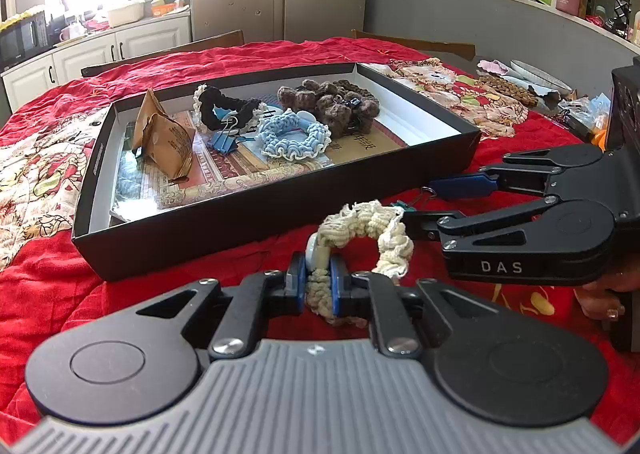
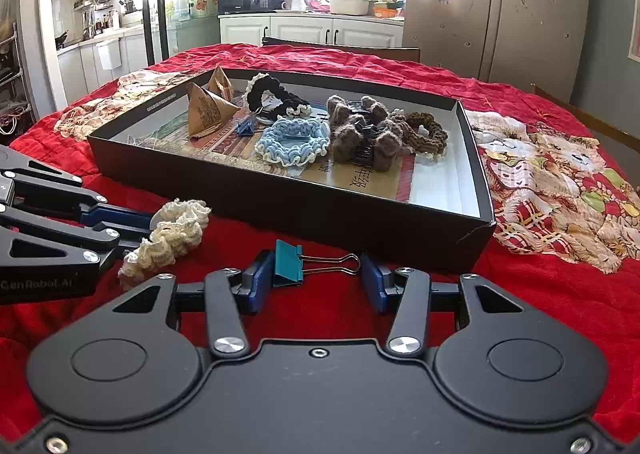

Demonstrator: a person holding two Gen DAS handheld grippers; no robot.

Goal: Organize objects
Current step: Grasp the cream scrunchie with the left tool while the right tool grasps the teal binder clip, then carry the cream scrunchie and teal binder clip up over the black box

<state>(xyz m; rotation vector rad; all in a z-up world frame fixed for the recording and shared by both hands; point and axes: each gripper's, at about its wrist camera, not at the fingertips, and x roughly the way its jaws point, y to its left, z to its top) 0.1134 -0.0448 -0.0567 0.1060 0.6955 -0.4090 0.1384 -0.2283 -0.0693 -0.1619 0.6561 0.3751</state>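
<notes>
My left gripper (image 1: 318,286) is shut on a cream crocheted scrunchie (image 1: 368,228), which loops up and to the right from the blue pads (image 1: 338,286). In the right wrist view the same scrunchie (image 2: 172,234) lies on the red cloth in that gripper's tips (image 2: 148,225). A teal binder clip (image 2: 288,268) with its wire handles out lies crosswise between the pads of my right gripper (image 2: 318,282), and each end touches a pad. In the left wrist view the right gripper (image 1: 418,205) comes in from the right, beside the scrunchie.
A shallow black box (image 1: 280,205) stands just beyond both grippers. It holds a light blue scrunchie (image 1: 294,133), a black one, brown woolly pieces (image 2: 362,129), a blue clip and brown paper packets (image 1: 164,137). A patterned cloth (image 2: 552,181) lies to the box's right. A hand (image 1: 604,298) holds the right gripper.
</notes>
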